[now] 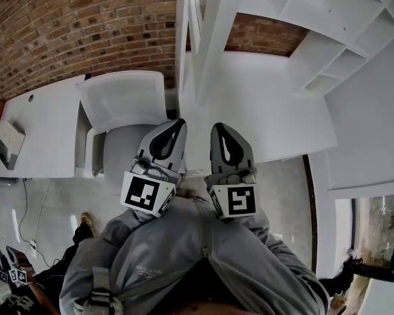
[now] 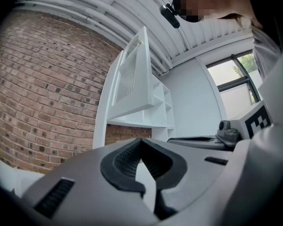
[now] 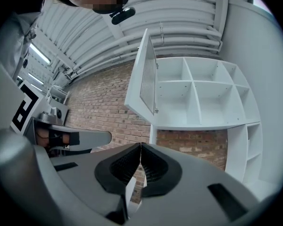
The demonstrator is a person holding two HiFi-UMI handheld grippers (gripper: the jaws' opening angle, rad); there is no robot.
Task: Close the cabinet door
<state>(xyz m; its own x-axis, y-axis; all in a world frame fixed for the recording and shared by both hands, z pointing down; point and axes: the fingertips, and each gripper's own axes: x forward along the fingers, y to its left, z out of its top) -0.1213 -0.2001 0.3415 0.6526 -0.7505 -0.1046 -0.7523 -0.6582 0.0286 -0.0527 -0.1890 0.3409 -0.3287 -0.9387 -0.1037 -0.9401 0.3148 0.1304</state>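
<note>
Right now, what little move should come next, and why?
Probably raise the right gripper toward the door. It sticks out open from the cabinet above, and this gripper and the left gripper are shut, empty, touching nothing.

Brick wall, white furniture and a ribbed ceiling

A red brick wall (image 1: 72,25) runs behind a white worktop (image 1: 43,130) that carries a small white box-like item (image 1: 10,143). A white chair (image 1: 121,100) stands just beside the worktop. A thin cable (image 1: 26,205) trails over the grey floor (image 1: 59,202). White ribbed ceiling panels (image 3: 99,27) run overhead, and a dark-framed window (image 2: 233,79) shows greenery.
</note>
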